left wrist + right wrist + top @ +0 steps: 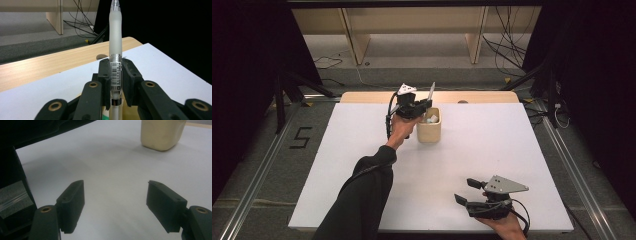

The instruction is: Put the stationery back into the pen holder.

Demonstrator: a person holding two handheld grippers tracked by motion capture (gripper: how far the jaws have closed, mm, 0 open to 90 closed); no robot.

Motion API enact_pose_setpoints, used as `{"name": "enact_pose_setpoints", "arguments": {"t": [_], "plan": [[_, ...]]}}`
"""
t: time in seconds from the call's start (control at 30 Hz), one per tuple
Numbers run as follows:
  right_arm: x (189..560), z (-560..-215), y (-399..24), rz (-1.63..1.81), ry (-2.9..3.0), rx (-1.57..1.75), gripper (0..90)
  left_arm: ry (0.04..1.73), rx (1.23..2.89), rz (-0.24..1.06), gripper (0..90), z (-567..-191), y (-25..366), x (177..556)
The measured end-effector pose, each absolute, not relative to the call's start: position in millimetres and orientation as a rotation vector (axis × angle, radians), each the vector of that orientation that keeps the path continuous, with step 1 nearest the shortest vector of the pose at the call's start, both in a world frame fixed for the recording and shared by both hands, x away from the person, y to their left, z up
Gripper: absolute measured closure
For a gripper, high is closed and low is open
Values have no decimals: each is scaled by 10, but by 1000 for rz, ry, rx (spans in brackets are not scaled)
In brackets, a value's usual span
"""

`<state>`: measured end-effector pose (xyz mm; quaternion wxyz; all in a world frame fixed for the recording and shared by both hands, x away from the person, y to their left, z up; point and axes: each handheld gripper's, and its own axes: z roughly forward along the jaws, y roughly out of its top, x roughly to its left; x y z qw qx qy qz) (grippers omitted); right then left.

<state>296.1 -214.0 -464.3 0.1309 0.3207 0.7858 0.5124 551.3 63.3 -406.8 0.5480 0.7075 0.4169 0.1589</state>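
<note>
The left hand-held gripper [424, 105] is clamped on a frosted pen [115, 50], holding it upright just above the left rim of the beige cup [429, 131]. The cup stands near the desk's [492, 145] far edge and holds small white items, too small to identify. Well nearer than the cup, the right hand-held gripper [466, 191] hovers with jaws wide, empty.

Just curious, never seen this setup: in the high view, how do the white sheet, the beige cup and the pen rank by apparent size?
1. White sheet
2. Cup
3. Pen, held by the left gripper
</note>
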Motion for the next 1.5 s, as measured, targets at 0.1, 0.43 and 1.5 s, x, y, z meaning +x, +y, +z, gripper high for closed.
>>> {"name": "enact_pose_setpoints", "arguments": {"t": [0.1, 0.43, 1.5], "plan": [[2961, -4643, -2139, 1487, 2283, 931, 313, 985, 1686, 382, 776, -4075, 627, 5507], [2959, -4640, -2141, 1487, 2281, 932, 315, 983, 1765, 407, 768, -4013, 603, 5473], [2957, -4634, -2139, 1476, 2275, 935, 316, 985, 1761, 267, 336, -3675, 776, 5223]]}}
